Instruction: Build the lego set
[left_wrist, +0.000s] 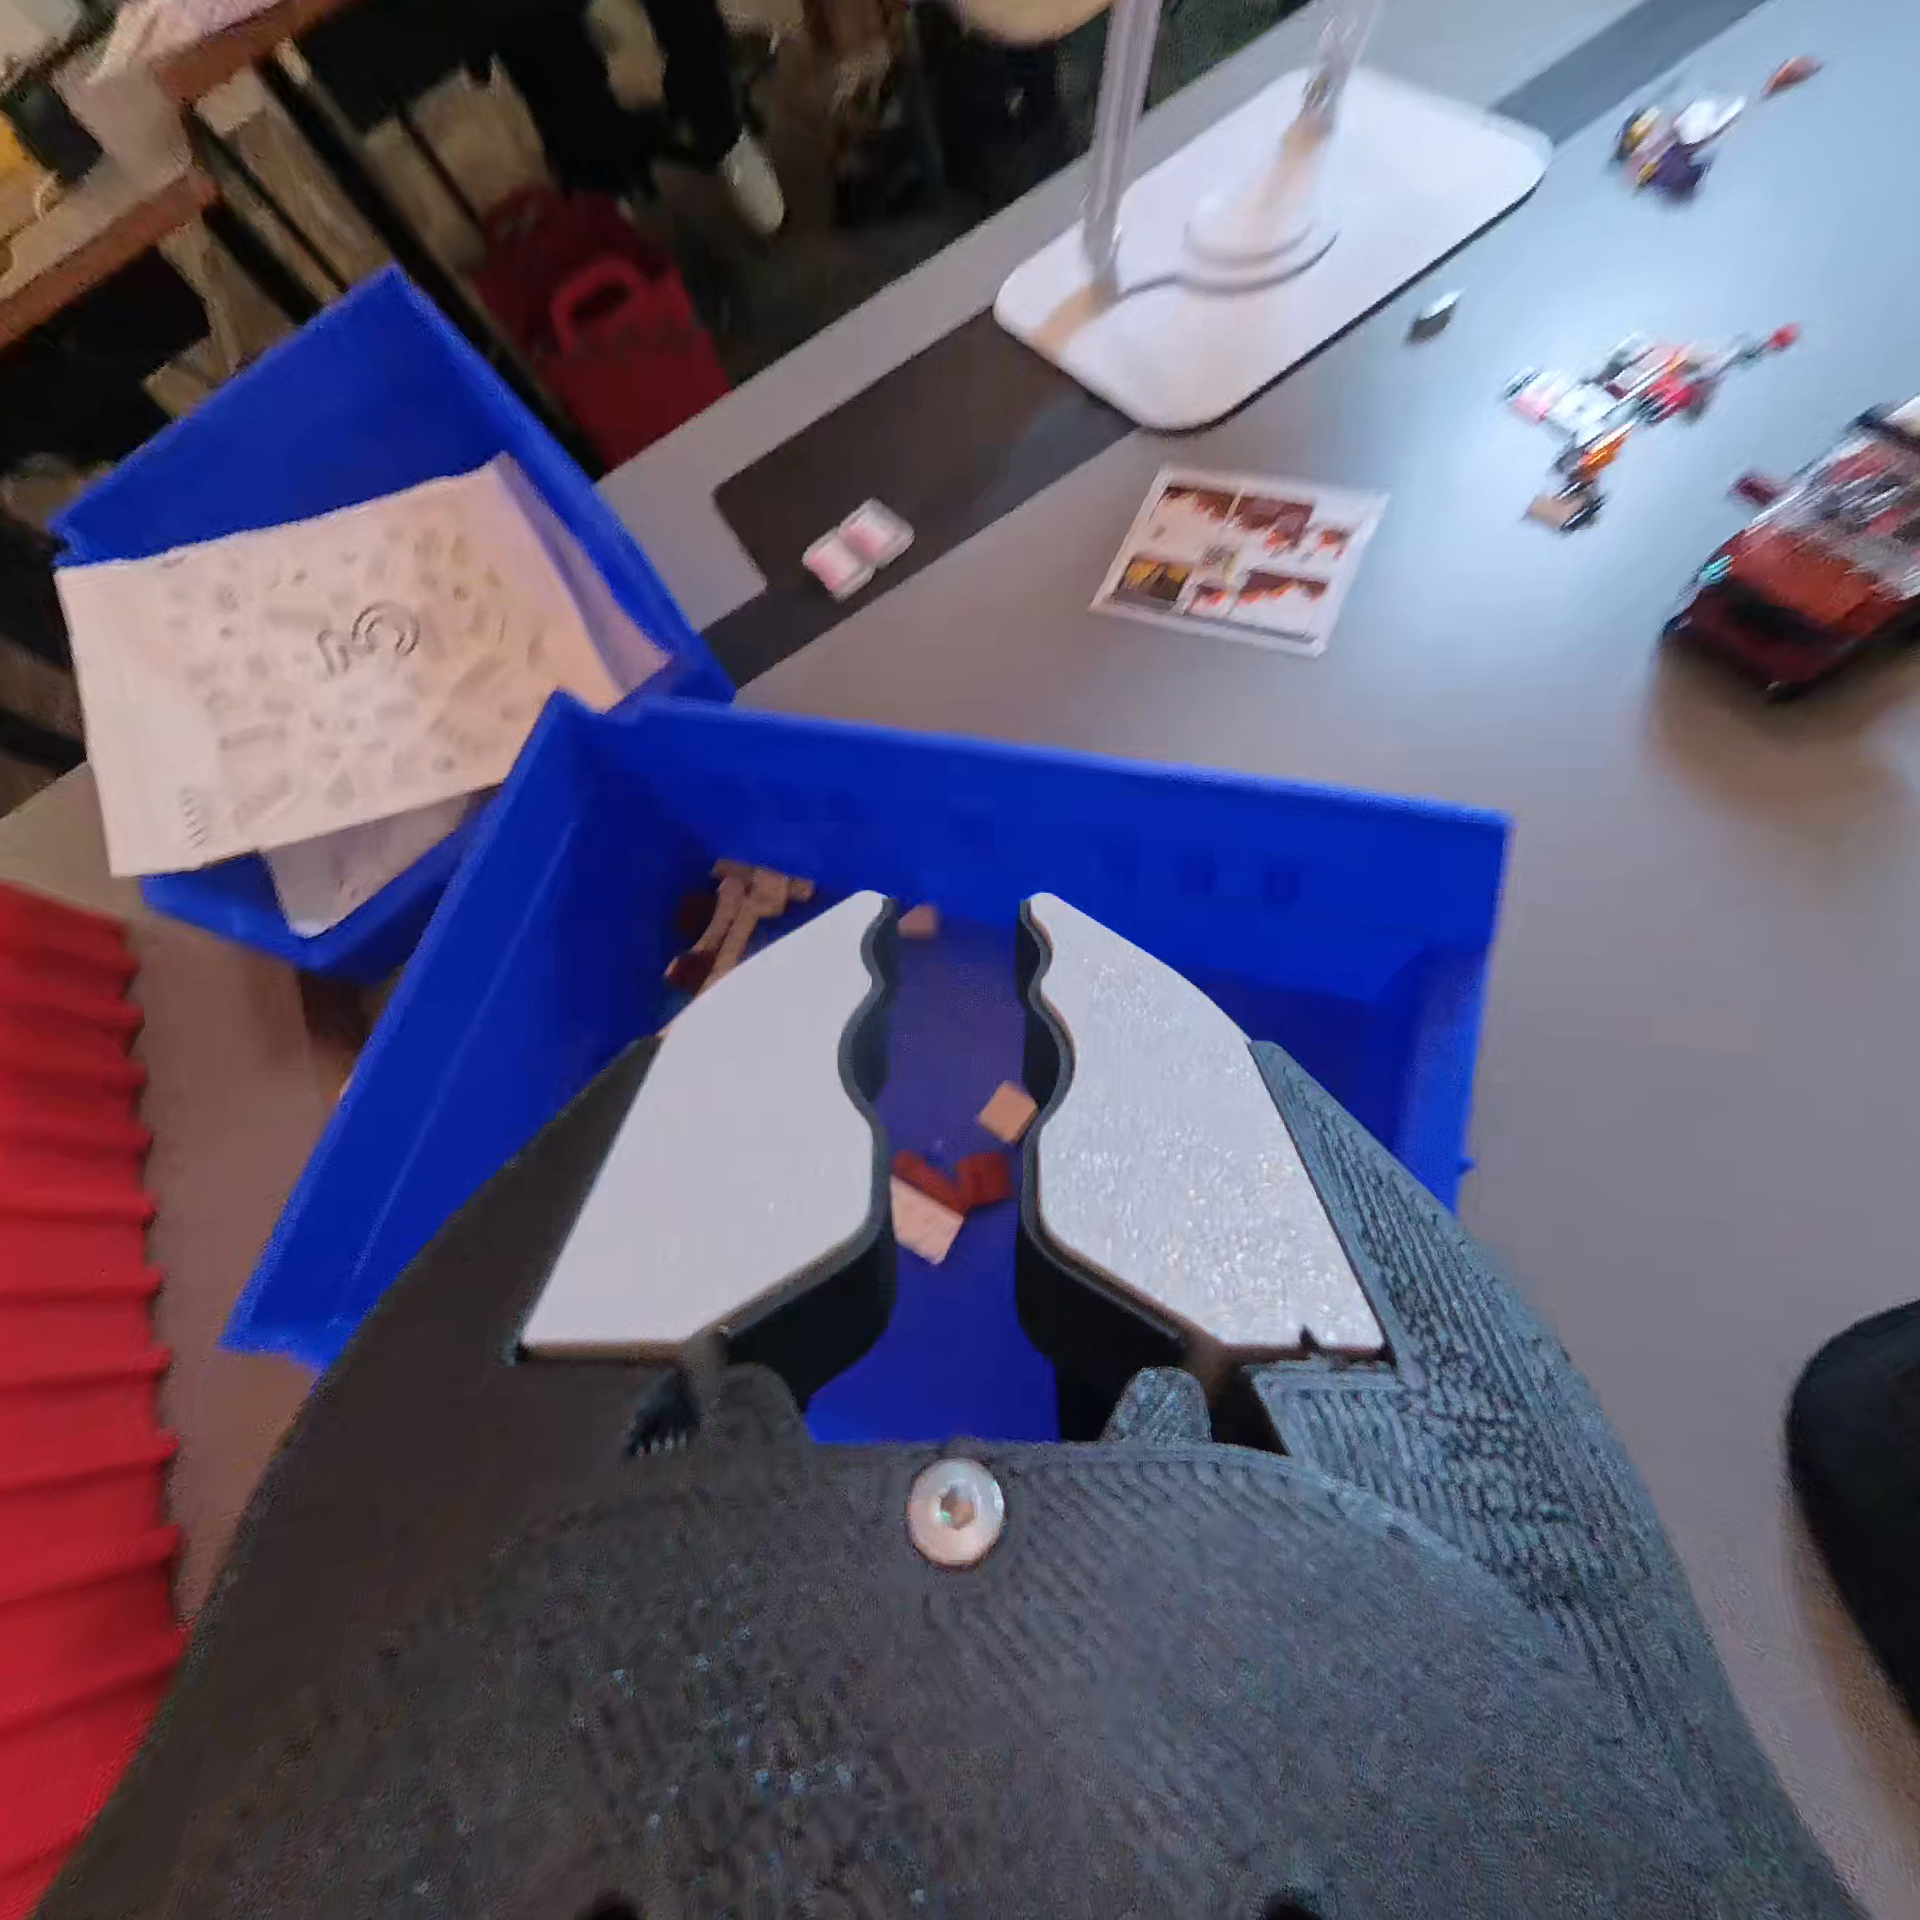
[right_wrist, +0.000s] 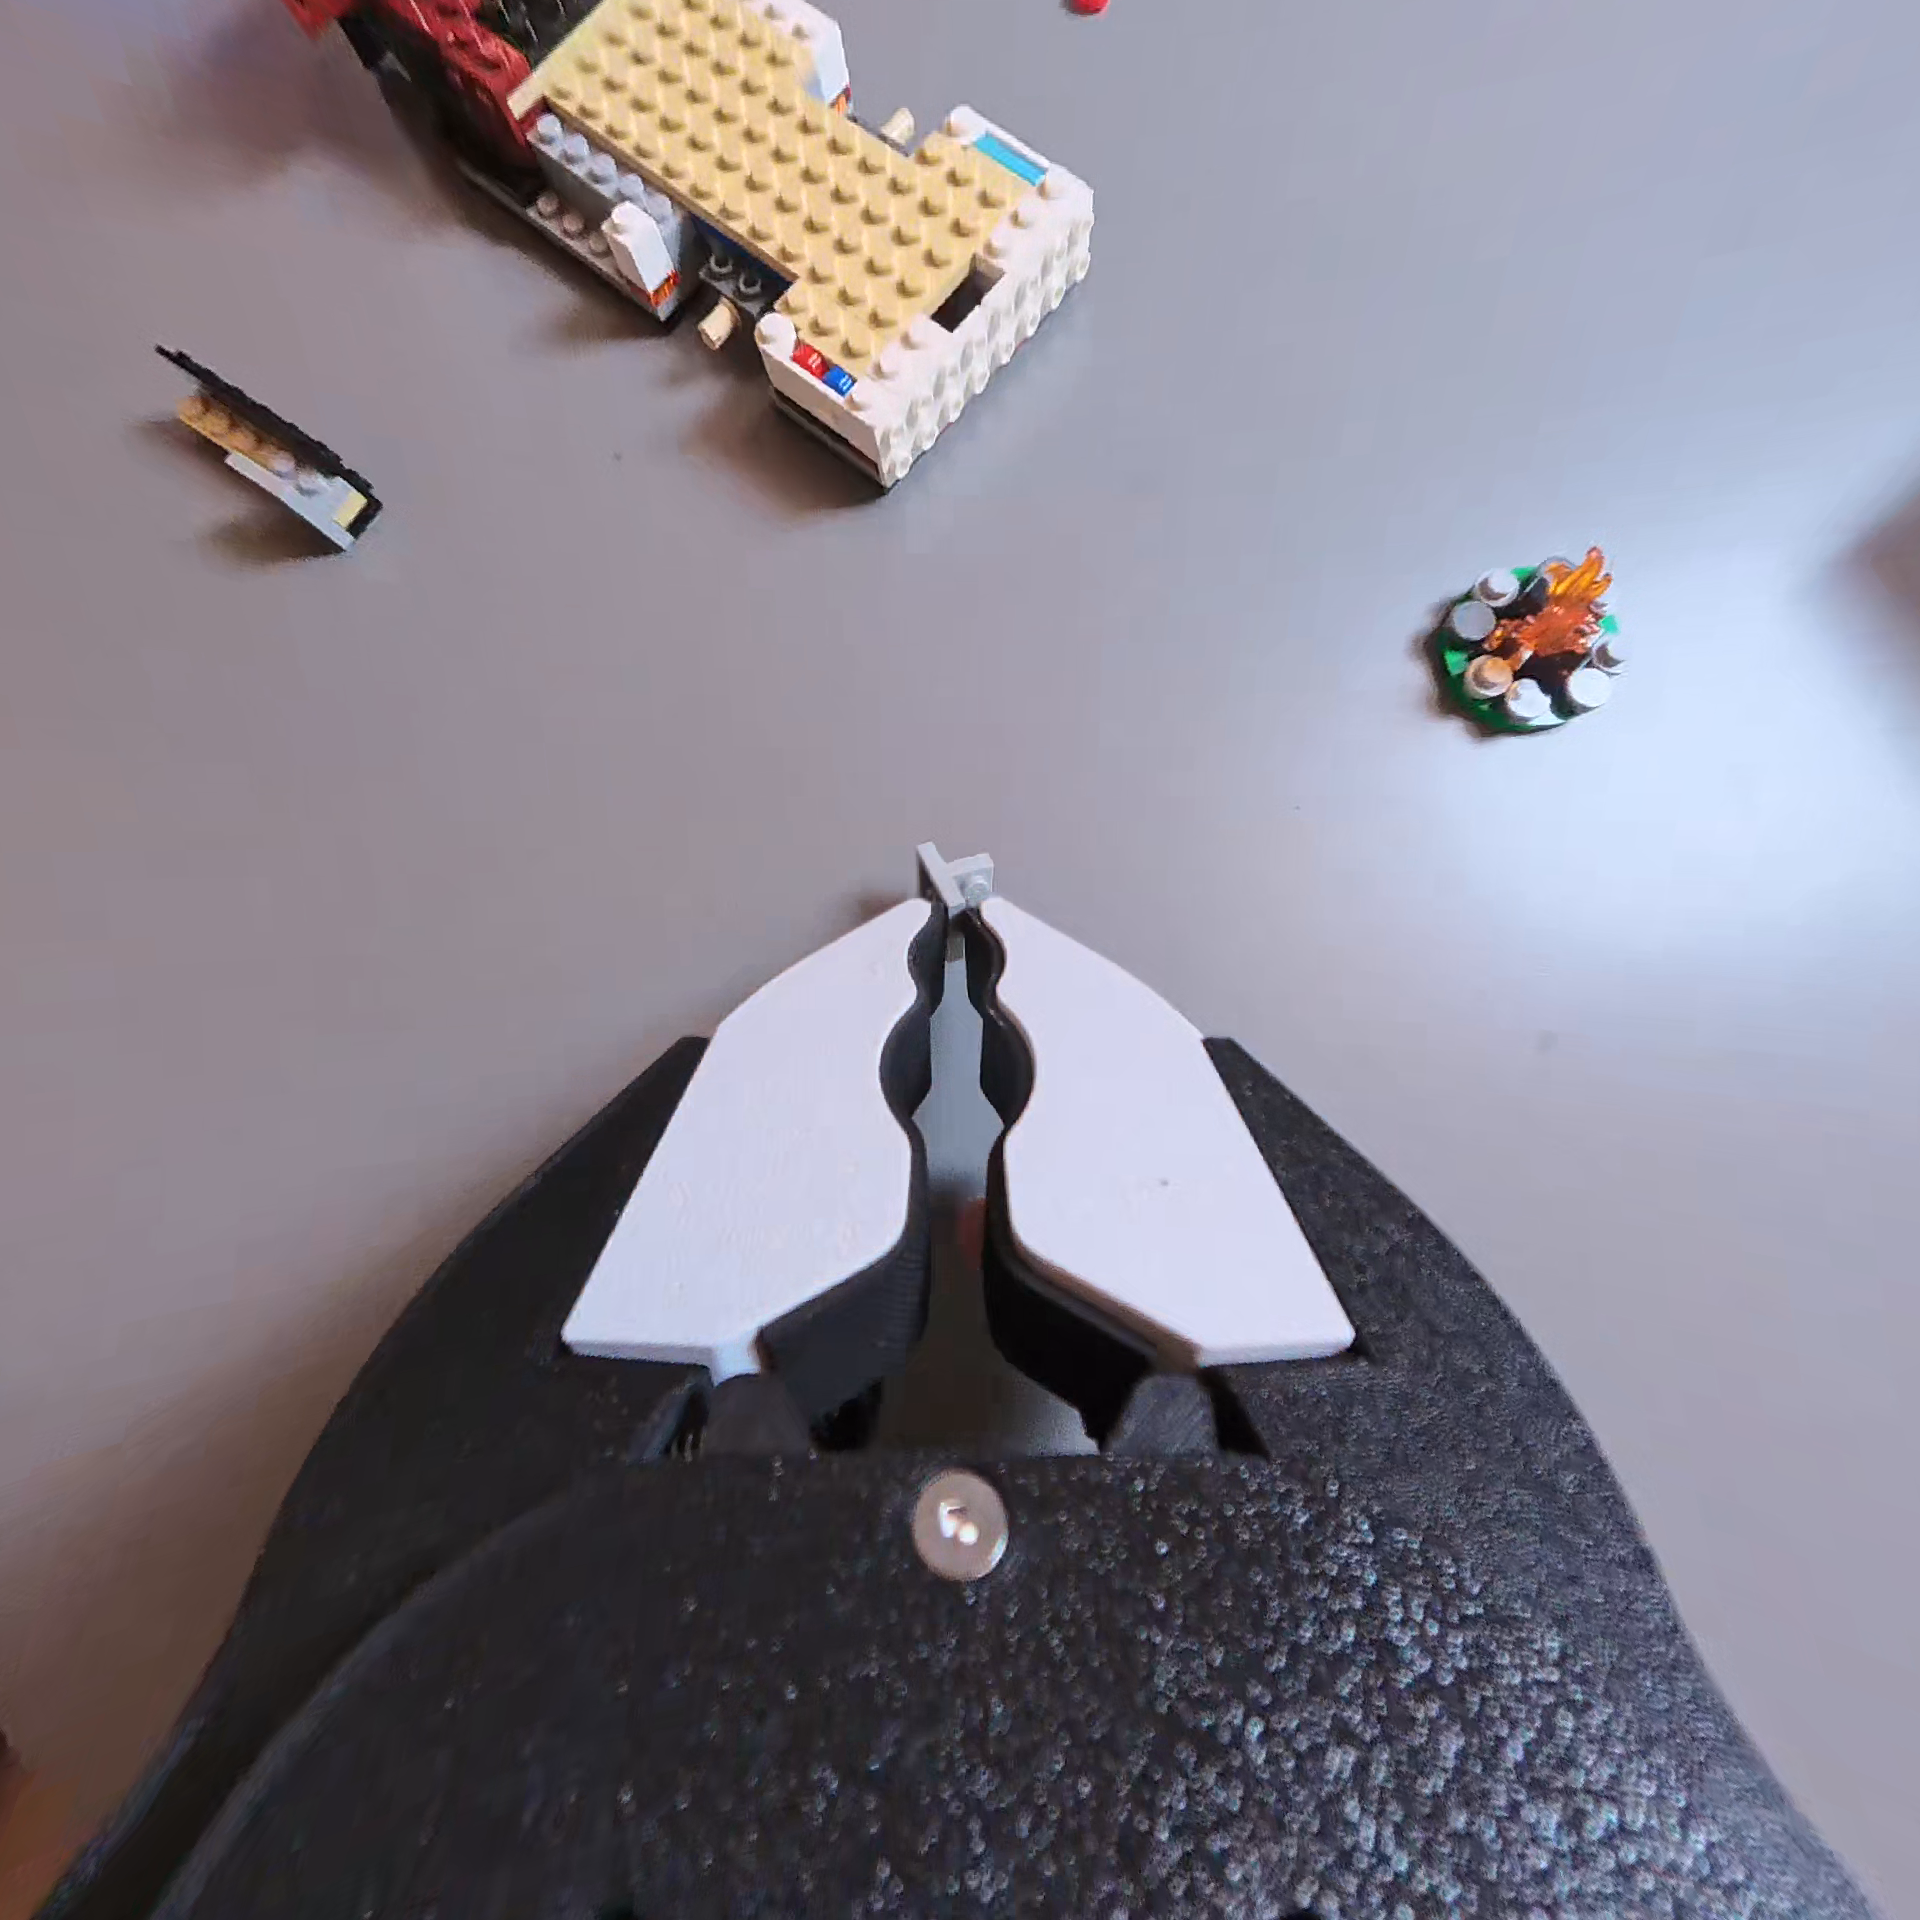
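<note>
In the left wrist view my left gripper (left_wrist: 956, 906) is open and empty. It hangs over a blue bin (left_wrist: 1039, 790) with small tan and dark red brick pieces (left_wrist: 951, 1184) on its floor. No piece sits between the pads. In the right wrist view my right gripper (right_wrist: 956, 912) is shut on a small light grey bracket brick (right_wrist: 958, 881). The brick sticks out past the fingertips, over the grey table (right_wrist: 623, 727).
A second blue bin (left_wrist: 343, 416) holding paper sheets (left_wrist: 312, 665) stands left of the first. A white stand base (left_wrist: 1278, 249), a sticker sheet (left_wrist: 1242, 556), loose bricks (left_wrist: 1631, 395) and a red brick vehicle (left_wrist: 1818, 592) lie beyond. A tan-and-white brick build (right_wrist: 831, 229), a small black-grey piece (right_wrist: 275, 452) and a brick campfire (right_wrist: 1527, 644) lie ahead of the right gripper. The gap from one gripper's tips to the other's is roughly 55 cm.
</note>
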